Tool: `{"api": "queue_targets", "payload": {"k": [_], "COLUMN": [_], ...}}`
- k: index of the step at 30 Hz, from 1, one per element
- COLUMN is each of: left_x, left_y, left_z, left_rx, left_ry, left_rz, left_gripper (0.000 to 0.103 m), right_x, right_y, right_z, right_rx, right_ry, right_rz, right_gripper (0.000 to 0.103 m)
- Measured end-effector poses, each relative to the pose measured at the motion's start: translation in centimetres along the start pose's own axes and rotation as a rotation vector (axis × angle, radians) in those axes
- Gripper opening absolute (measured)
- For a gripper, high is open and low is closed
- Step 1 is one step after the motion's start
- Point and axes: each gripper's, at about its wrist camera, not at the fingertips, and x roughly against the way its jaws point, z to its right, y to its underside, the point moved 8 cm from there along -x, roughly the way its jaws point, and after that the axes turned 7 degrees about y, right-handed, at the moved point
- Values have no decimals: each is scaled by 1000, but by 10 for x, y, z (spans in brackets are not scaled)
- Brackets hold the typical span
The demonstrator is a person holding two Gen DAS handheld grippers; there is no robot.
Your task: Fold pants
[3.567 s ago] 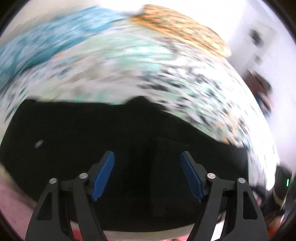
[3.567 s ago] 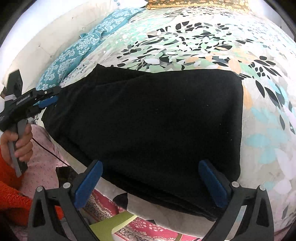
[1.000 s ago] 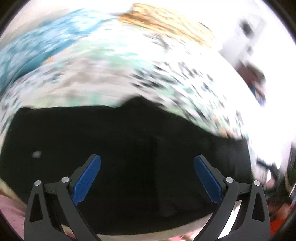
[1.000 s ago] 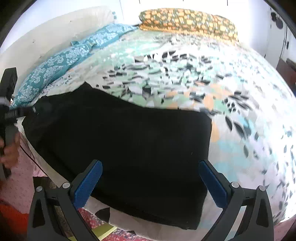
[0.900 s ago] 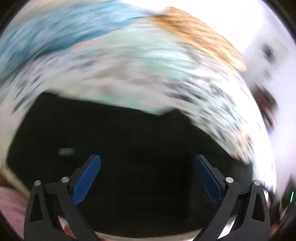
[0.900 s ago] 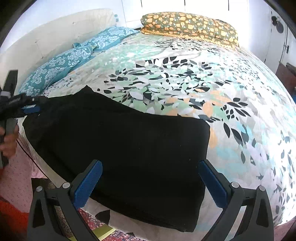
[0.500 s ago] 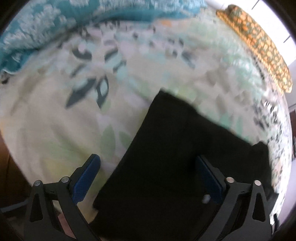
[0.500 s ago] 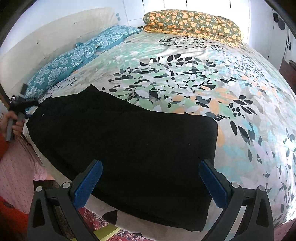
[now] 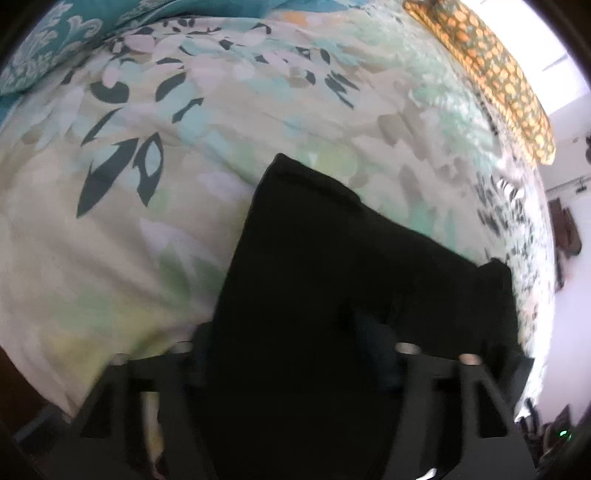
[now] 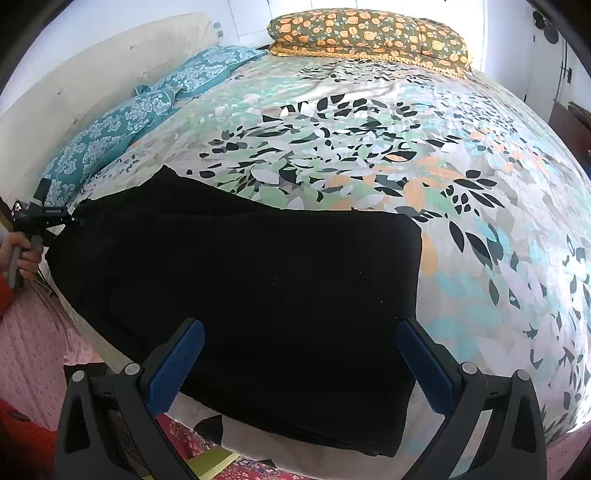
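Observation:
Black pants [image 10: 258, 277] lie folded lengthwise along the near edge of a flowered bedcover [image 10: 369, 129]. In the left wrist view their left end [image 9: 351, 277] fills the lower middle. My left gripper [image 9: 288, 343] points steeply down on that end, and its jaws are closing with bunched cloth between them that hides the pads. The right wrist view shows this left gripper [image 10: 55, 219] at the far left corner of the pants, held by a hand [image 10: 22, 254]. My right gripper [image 10: 299, 365] hovers open above the near hem, holding nothing.
Teal patterned pillows [image 10: 122, 136] lie against a pale headboard [image 10: 92, 81] at the left. An orange flowered pillow [image 10: 369, 33] lies at the far side. A red patterned rug [image 10: 258, 469] shows below the bed edge. A pink garment [image 10: 33, 350] is at the lower left.
My left gripper swept from over the pants' middle to their left end, dropped lower, and its jaws narrowed onto the cloth. The right gripper stayed put and open.

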Motion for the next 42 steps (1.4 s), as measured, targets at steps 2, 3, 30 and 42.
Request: {"api": "queue_targets", "payload": {"k": [2, 3, 30, 42], "left_x": [8, 11, -71, 83], "left_y": [1, 1, 168, 135], "left_z": [1, 1, 328, 341], "left_rx": [26, 44, -543, -521], "left_ry": [12, 21, -109, 290], "left_rz": [17, 24, -32, 191], "left_gripper": [36, 29, 34, 95], "right_x": [-2, -2, 26, 87], "right_y": [0, 0, -7, -38], "right_z": [-1, -1, 64, 73], "right_rx": [3, 6, -258, -246], "right_ry": [-4, -5, -17, -49], "right_rz": [-5, -6, 65, 355], "right_gripper": [103, 103, 103, 103]}}
